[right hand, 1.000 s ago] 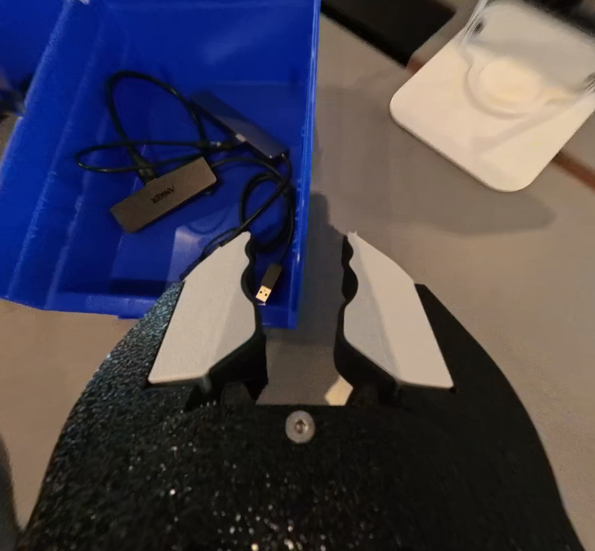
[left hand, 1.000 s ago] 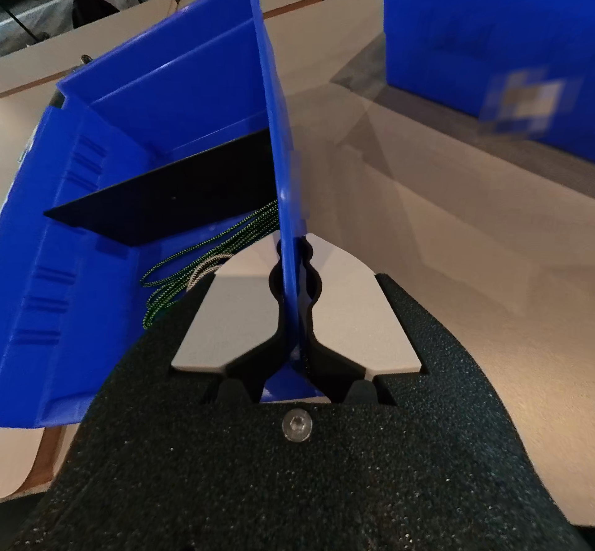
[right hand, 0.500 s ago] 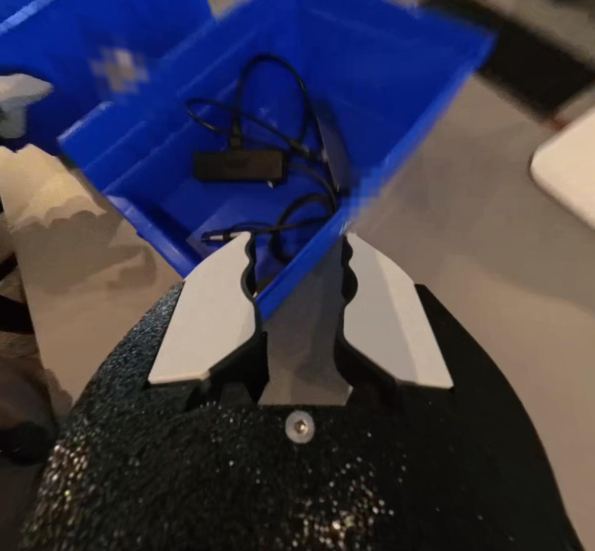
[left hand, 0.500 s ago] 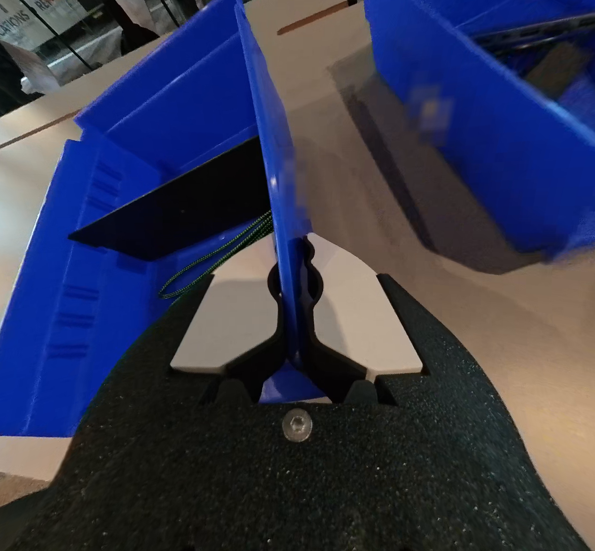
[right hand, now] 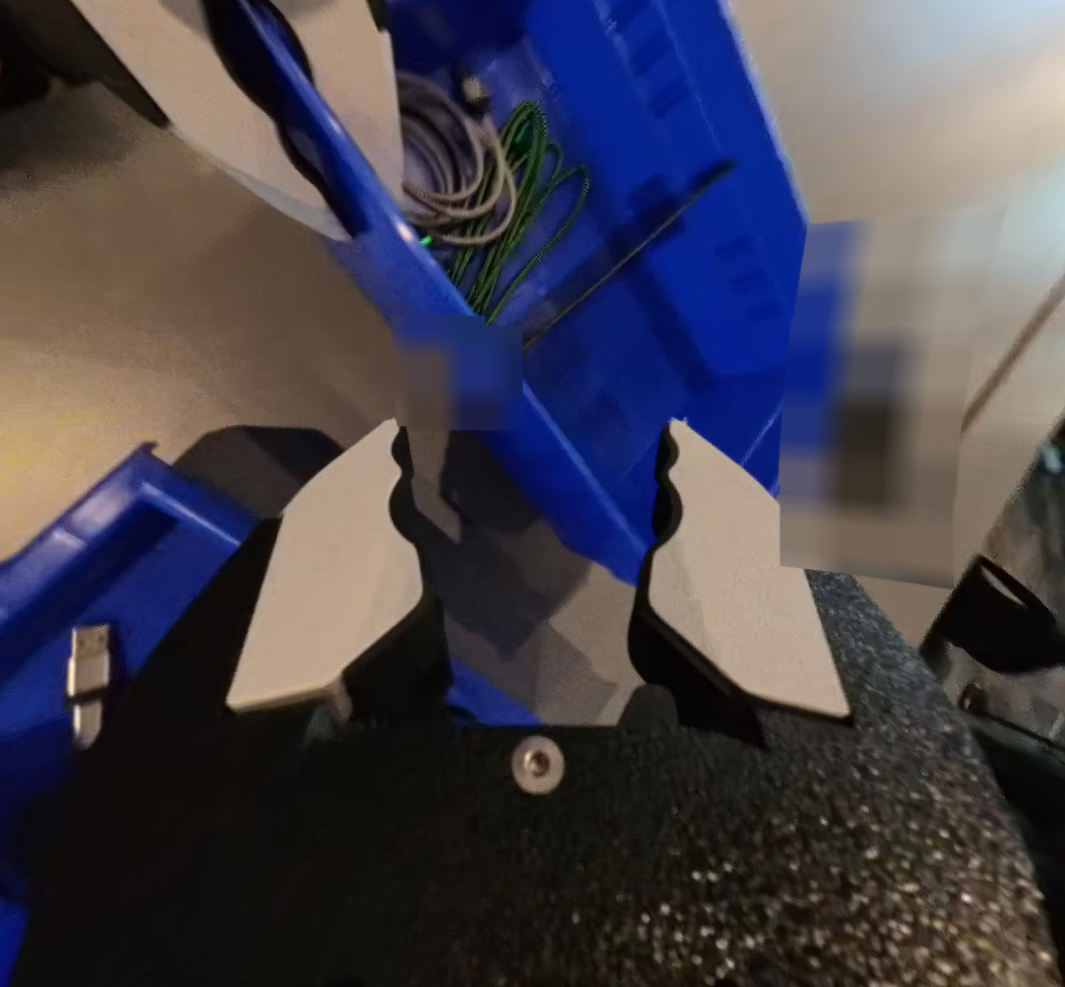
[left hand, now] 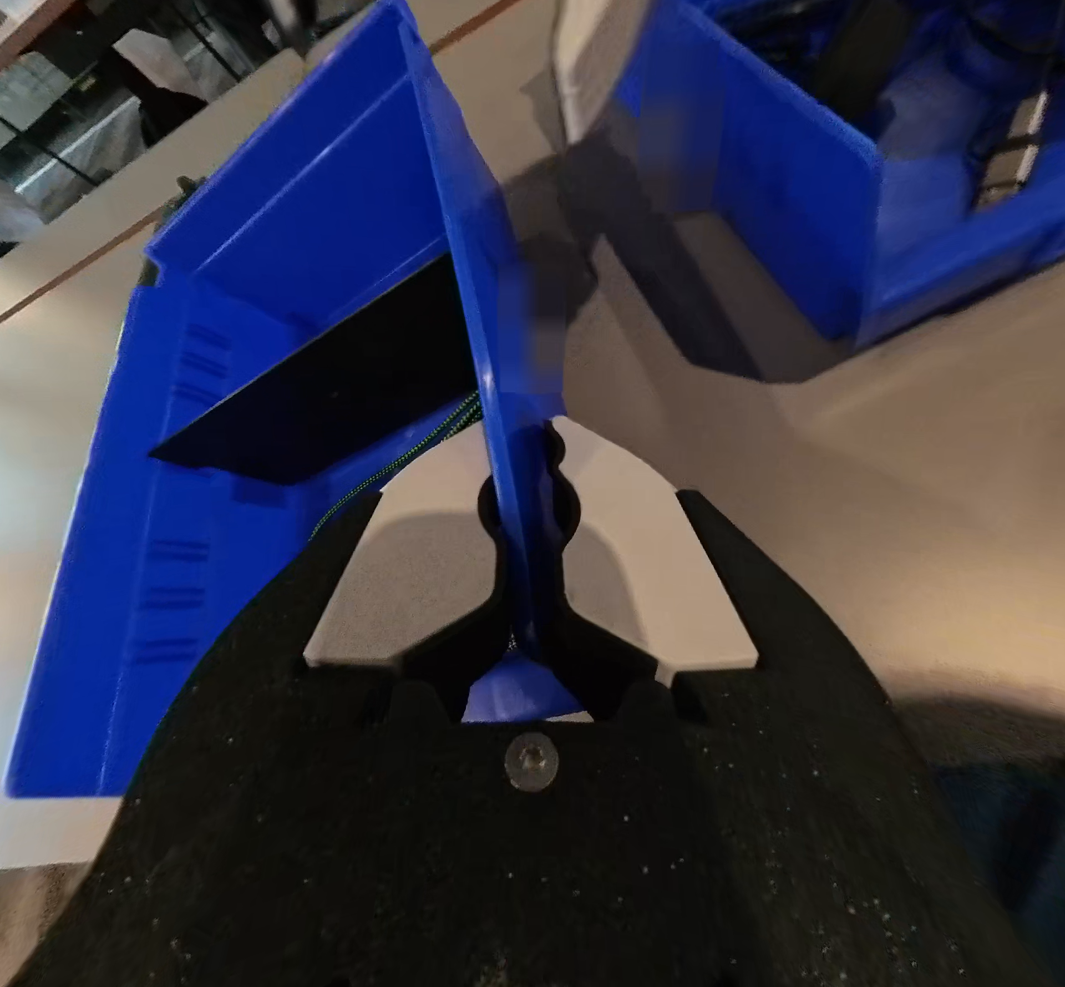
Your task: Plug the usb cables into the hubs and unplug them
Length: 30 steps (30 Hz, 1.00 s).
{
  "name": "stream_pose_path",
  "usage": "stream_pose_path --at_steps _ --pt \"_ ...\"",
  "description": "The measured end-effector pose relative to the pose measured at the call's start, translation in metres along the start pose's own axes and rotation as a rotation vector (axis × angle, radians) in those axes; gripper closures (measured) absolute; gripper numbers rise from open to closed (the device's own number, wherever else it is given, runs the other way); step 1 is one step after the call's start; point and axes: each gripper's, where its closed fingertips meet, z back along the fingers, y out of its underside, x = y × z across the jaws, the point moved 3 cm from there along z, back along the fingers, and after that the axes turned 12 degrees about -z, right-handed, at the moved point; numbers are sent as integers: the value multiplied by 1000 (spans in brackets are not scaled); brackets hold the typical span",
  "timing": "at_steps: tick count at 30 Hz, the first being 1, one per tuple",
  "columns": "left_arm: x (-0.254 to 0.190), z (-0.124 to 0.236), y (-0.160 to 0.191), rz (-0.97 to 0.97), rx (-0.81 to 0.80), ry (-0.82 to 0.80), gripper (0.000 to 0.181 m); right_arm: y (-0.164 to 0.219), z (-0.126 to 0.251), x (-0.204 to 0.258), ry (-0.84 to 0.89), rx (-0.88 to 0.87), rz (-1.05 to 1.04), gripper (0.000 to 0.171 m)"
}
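My left gripper (left hand: 527, 440) is shut on the right wall of a blue bin (left hand: 259, 325). The bin holds a black divider (left hand: 323, 400) and a green braided cable (left hand: 455, 417). In the right wrist view the same bin (right hand: 663, 94) shows the green cable (right hand: 518, 210) and a coiled grey cable (right hand: 455, 175), with the left gripper (right hand: 369, 210) clamped on its wall. My right gripper (right hand: 535, 429) is open and empty, low over the table in front of that bin. A silver USB plug (right hand: 86, 665) lies in a second blue bin (right hand: 86, 544) at the lower left.
The second blue bin (left hand: 778, 181) stands at the upper right of the left wrist view, with dark blurred cables and devices inside. The beige table (left hand: 807, 498) lies between the two bins. A dark object (right hand: 991, 631) sits at the right edge. My hands' fingertips stand some 10 centimeters from each other.
The right gripper has swung away from the hub bin and now faces the cable bin, still open. The left gripper stays clamped on the bin wall; the second bin looks closer.
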Motion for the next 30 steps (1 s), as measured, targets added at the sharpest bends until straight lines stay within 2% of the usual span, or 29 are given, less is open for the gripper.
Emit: stream_pose_path --at_steps 2,5,7,9,12,15,19,23,26,30 --pt "-3 1 6 -54 13 10 170 3 -20 -9 -103 122 58 87" --pt "-4 3 12 -85 14 18 170 19 -44 -10 -252 300 110 101" --pt "-2 6 14 -79 -4 18 170 26 -55 -7 -312 369 139 122" --pt "1 9 14 -72 -17 19 170 28 -65 -7 -306 392 203 161" --pt "3 11 16 -100 -1 3 171 27 -68 -6 -310 408 271 164" --pt "12 23 4 -126 -13 -41 171 16 -52 -12 -271 359 271 164" --pt "22 47 -43 -219 -65 -100 170 1 5 -19 -167 333 257 164" --pt "12 67 -112 -333 -175 -100 170 8 92 -7 -53 371 197 164" --pt "-15 74 -170 -416 -285 -60 170 30 163 21 37 429 105 164" --pt "-79 81 -243 -500 -451 91 171 78 252 90 131 531 -91 164"
